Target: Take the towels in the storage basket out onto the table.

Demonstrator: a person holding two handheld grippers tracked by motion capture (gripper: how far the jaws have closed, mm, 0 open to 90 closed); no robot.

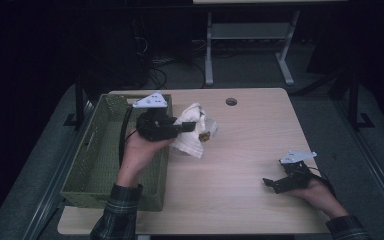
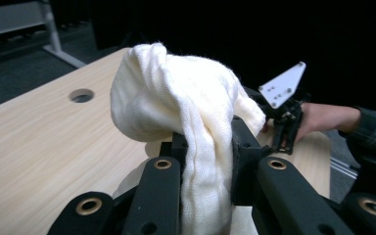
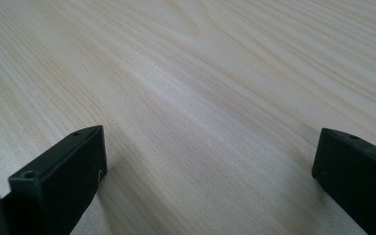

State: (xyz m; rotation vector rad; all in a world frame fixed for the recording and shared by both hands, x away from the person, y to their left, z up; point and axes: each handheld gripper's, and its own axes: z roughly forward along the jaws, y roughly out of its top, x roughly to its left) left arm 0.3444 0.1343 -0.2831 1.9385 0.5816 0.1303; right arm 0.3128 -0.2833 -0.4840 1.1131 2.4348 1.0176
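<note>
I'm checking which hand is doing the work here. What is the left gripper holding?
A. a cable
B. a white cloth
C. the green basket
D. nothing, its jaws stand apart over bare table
B: in the left gripper view the left gripper has its jaws closed on the white cloth, which bunches up above them; the high view shows the cloth hanging from it beside the basket.

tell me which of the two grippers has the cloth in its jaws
The left gripper, by the green basket: its jaws are shut on the white cloth. The right gripper rests open on bare table.
</note>
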